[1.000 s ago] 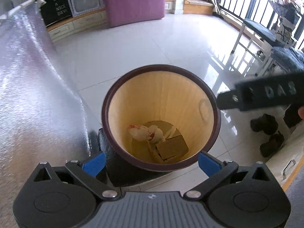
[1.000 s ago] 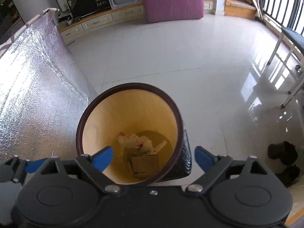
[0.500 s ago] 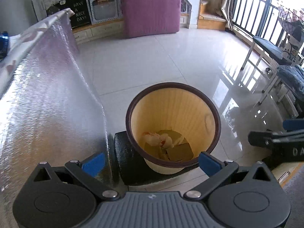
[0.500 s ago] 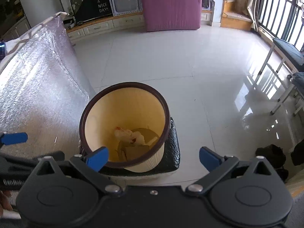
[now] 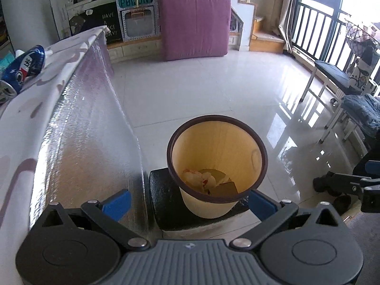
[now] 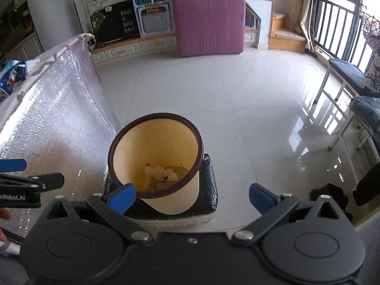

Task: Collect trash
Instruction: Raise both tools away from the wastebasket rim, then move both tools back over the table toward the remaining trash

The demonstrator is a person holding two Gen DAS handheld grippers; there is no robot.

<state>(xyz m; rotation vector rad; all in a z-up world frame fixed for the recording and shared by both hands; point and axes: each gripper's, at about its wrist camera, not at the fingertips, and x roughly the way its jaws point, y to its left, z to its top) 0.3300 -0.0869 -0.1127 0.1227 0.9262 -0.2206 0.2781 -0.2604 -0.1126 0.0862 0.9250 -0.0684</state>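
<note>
A tan waste bin with a dark brown rim (image 5: pixel 257 140) (image 6: pixel 114 147) stands on a black block on the floor, beside the table. It holds crumpled white-and-red paper (image 5: pixel 198 179) (image 6: pixel 156 171) and a brown cardboard piece (image 5: pixel 224 190). My left gripper (image 5: pixel 190 200) is open and empty, above and behind the bin. My right gripper (image 6: pixel 191 196) is open and empty, also above the bin. A crushed blue can (image 5: pixel 22 67) (image 6: pixel 10 74) lies on the table top at far left.
The table (image 5: pixel 47 109) has a patterned top and a silver foil cover hanging down its side (image 6: pixel 52 123). A purple mattress (image 5: pixel 194 25) leans on the far wall. A chair (image 5: pixel 332 76) and black shoes (image 6: pixel 329 193) are at the right.
Both grippers have risen and pulled back from the bin. The bin now looks smaller and the table top with the blue can has come into view.
</note>
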